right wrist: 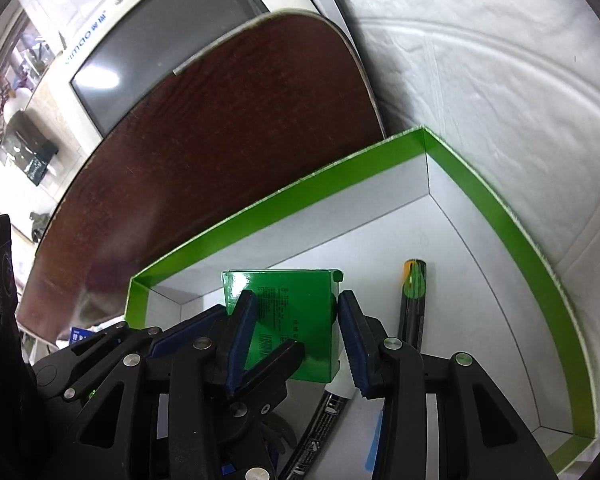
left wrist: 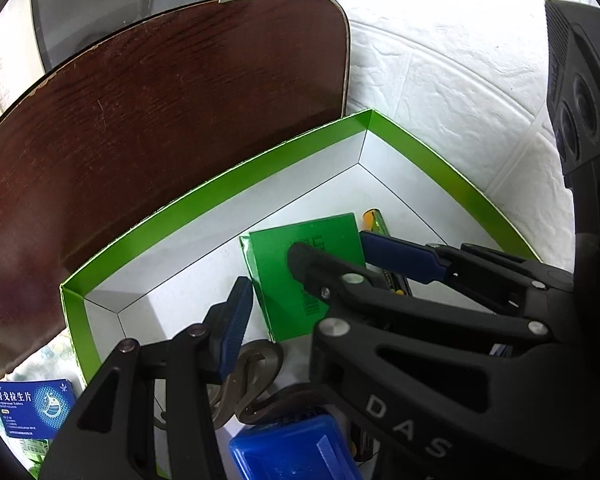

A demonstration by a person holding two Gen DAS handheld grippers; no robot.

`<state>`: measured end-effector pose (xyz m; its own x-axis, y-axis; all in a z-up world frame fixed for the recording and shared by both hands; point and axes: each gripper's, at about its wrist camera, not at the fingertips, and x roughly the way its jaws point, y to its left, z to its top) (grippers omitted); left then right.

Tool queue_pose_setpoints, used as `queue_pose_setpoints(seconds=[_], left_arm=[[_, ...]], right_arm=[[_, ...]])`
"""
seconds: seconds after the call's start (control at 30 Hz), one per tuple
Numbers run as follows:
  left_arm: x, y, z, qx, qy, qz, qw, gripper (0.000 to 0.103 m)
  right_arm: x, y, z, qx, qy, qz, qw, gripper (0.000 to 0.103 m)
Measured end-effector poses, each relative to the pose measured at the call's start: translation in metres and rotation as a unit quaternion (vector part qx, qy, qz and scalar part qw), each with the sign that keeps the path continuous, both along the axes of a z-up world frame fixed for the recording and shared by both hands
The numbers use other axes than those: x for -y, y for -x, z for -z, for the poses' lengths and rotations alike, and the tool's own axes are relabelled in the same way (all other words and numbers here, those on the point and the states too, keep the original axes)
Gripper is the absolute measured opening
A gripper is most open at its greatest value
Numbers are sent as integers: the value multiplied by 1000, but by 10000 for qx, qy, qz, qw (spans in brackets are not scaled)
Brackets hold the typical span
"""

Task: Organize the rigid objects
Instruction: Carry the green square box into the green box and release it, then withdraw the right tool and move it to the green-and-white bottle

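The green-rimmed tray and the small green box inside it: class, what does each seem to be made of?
The green-rimmed tray looks like folded cardboard, glossy green outside and matte white inside, judging by its sharp creases and thin walls. The small green box looks like thin printed card with a shiny finish: it shows reflections, a tuck flap and a barcode.

Bright even light, overexposed white walls, heavy fisheye edge vignetting.

A glossy green carton [right wrist: 296, 320] is seen inside a green-rimmed white tray [right wrist: 500, 216]. A green-and-black battery [right wrist: 414, 296] is laid flat just beside it.
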<state>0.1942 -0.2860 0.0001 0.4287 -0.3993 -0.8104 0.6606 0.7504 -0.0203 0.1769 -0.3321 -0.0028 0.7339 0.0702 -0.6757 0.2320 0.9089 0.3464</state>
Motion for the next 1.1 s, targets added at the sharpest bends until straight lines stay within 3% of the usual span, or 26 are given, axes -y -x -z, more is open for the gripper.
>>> queue_pose_setpoints(seconds=[0.17, 0.47, 0.67, 0.8, 0.87, 1.1], left_arm=[[-11, 1, -10, 85, 7, -128, 9999, 61], [-43, 13, -39, 333, 170, -276, 9989, 61], [-74, 28, -76, 788, 253, -361, 9959, 61], [-108, 42, -101, 1121, 412, -490, 9916, 68], [-125, 48, -106, 1271, 436, -557, 9894, 73], [-177, 62, -102, 1551, 263, -813, 9842, 73]], right_arm=[[-1, 2, -4, 25, 37, 55, 10000, 44], [-9, 19, -22, 228, 89, 99, 9997, 43], [-30, 33, -52, 539, 222, -57, 9983, 43], [-63, 49, -87, 963, 453, -334, 9938, 43], [-71, 52, -92, 1012, 502, -405, 9928, 43], [-149, 47, -98, 1109, 624, -1185, 9848, 43]])
